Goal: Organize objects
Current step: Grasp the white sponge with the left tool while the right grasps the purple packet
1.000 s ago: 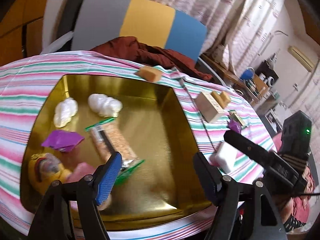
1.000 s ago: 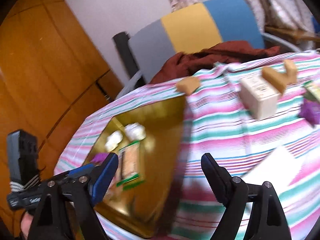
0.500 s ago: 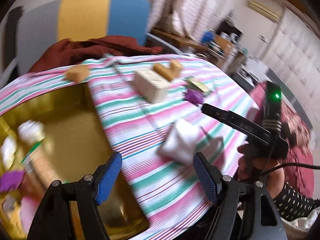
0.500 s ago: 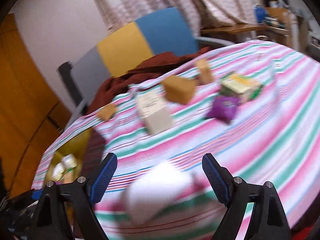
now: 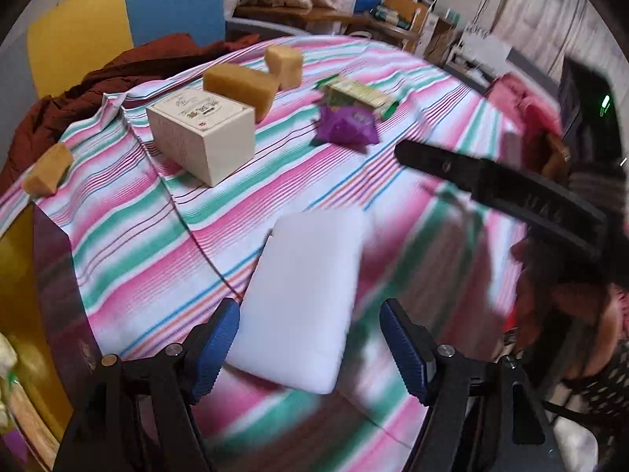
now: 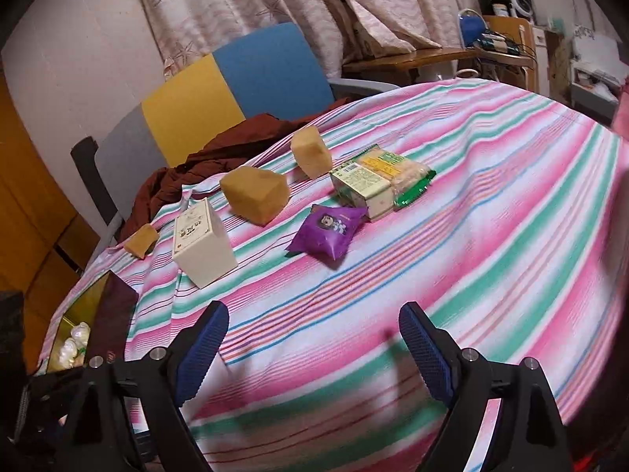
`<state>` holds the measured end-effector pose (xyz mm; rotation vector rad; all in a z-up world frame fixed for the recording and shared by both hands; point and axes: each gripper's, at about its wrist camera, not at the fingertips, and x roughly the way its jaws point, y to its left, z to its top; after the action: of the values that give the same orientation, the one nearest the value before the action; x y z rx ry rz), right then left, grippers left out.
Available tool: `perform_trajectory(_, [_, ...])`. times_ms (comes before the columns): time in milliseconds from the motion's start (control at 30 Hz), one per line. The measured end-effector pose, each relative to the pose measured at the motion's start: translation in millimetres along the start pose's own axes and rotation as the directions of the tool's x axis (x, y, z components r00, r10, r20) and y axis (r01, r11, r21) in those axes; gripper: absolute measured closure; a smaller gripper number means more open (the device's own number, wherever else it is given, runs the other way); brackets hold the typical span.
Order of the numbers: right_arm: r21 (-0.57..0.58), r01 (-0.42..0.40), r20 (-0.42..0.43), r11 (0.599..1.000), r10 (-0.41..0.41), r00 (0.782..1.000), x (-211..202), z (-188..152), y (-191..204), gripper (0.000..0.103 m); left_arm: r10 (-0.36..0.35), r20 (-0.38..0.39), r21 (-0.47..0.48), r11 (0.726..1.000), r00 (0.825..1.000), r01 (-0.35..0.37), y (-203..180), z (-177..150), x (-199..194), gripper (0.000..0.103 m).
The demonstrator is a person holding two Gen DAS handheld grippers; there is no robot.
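Both views have swung from the gold tray [image 5: 15, 244] to the striped counter [image 5: 220, 212]; left gripper [image 5: 310, 348], jaws wide and empty, now brackets the white foam block [image 5: 302, 295] without contact, right gripper [image 6: 314, 350] wide, empty; likely next pick.

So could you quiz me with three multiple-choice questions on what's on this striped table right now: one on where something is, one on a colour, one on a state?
1. Where is the white block?
A. between the left gripper's open fingers
B. on the cream box
C. on the chair

2. What colour is the snack packet beside the green-edged pack?
A. red
B. purple
C. black

3. What is the right gripper holding?
A. a tan sponge
B. the cream box
C. nothing, it is open

Answers: A, the block lies on the tablecloth between the blue fingers; B, its wrapper is purple; C, only cloth shows between its fingers.
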<state>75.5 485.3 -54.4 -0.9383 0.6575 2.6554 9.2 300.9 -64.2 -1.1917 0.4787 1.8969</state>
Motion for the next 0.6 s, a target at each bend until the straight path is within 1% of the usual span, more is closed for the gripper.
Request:
perform_trajectory(67, [-0.038,0.007,0.008,0.999,-0.007,1.000,7.3,7.2,1.4,0.014,-0.015,0.004,-0.008,1.000,1.000,0.015,1.2,-0.3,4.9,0.028])
perform_trajectory(100, [-0.053,0.010,0.015,0.999,-0.009,1.000,10.8,11.0,2.1,0.014,-0.008,0.001,-0.014,1.000,1.000,0.008,1.3,-1.2,7.2,0.028])
perform_trajectory(133, [-0.069,0.016,0.020,0.997,-0.014,1.000,14.8,14.7,3.6,0.014,0.016,0.001,-0.014,1.000,1.000,-0.016,0.0,-2.1,8.6,0.032])
perform_trajectory(200, [-0.110,0.019,0.021,0.994,-0.016,1.000,25.8,24.6,6.5,0.014,0.051,0.018,0.010,0.999,0.999,-0.052,-5.2,-4.6,7.2,0.036])
perform_trajectory(300, [-0.170,0.021,0.022,0.985,-0.017,1.000,40.6,37.5,11.4,0.014,0.077,0.041,0.016,0.997,0.996,-0.078,-8.0,-10.0,4.6,0.039])
perform_trajectory(333, [-0.186,0.024,0.017,0.982,-0.021,1.000,45.4,40.8,12.7,0.014,0.087,0.052,0.009,0.996,0.995,-0.088,-6.9,-12.3,3.3,0.042])
perform_trajectory(433, [-0.233,0.022,0.003,0.972,-0.022,1.000,59.5,50.0,17.1,0.020,0.090,0.078,-0.034,0.996,0.993,-0.088,-1.1,-15.0,-0.5,0.049])
perform_trajectory(500, [-0.276,0.025,-0.003,0.961,-0.027,1.000,69.1,53.9,20.6,0.023,0.090,0.085,-0.046,0.995,0.992,-0.087,0.2,-13.8,-0.5,0.050])
perform_trajectory(567, [-0.317,0.047,-0.012,0.947,-0.053,0.999,79.7,55.2,23.0,0.024,0.086,0.093,-0.053,0.995,0.992,-0.082,1.1,-11.2,2.1,0.050])
perform_trajectory(600, [-0.330,0.050,-0.031,0.943,-0.064,0.997,86.4,54.9,22.3,0.028,0.074,0.095,-0.063,0.996,0.993,-0.069,1.4,-10.7,1.6,0.049])
